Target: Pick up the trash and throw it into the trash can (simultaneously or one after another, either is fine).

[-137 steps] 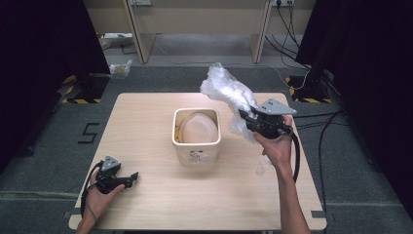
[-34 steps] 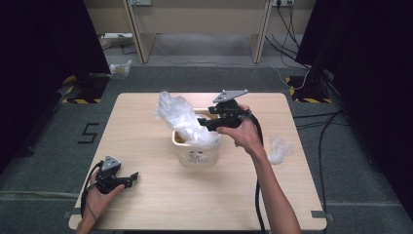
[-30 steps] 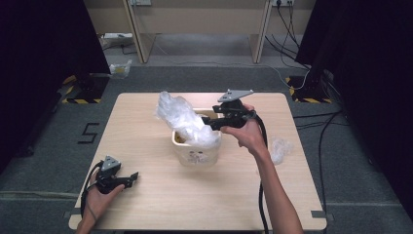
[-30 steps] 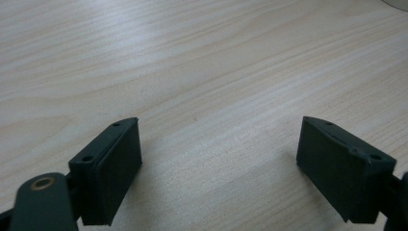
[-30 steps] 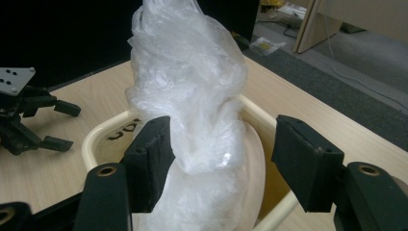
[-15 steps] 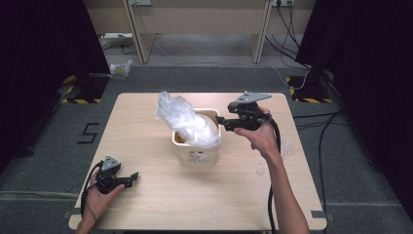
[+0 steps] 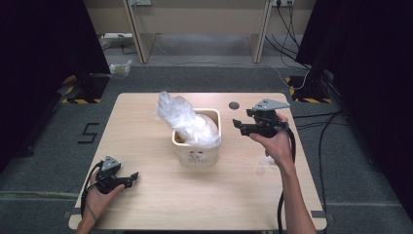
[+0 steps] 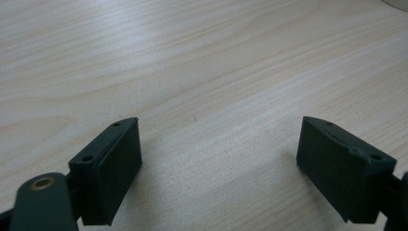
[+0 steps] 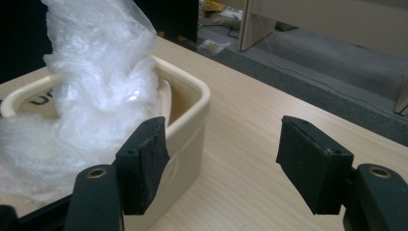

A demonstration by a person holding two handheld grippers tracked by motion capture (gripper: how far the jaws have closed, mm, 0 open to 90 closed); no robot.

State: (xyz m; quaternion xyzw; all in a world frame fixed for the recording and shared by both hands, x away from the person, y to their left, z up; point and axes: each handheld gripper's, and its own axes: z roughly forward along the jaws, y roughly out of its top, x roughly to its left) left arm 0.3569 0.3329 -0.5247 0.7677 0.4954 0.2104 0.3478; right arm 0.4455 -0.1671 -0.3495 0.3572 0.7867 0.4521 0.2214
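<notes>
High view: floor marking "5" (image 7: pixel 88 132); bin (image 7: pixel 196 155) label unreadable.

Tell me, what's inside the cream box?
Crumpled clear plastic wrap fills the cream box and sticks out above its rim. Something yellowish peeks out beneath; the rest is covered.

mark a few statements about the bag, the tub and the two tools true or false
1. The plastic bag sits in the tub. True.
2. The right tool grips the bag. False: its jaws are open, empty and apart from it.
3. The left tool is open above bare table. True.
4. The tub lies on its side. False: it stands upright.
5. A small scrap of plastic lies by the right forearm. True.
</notes>
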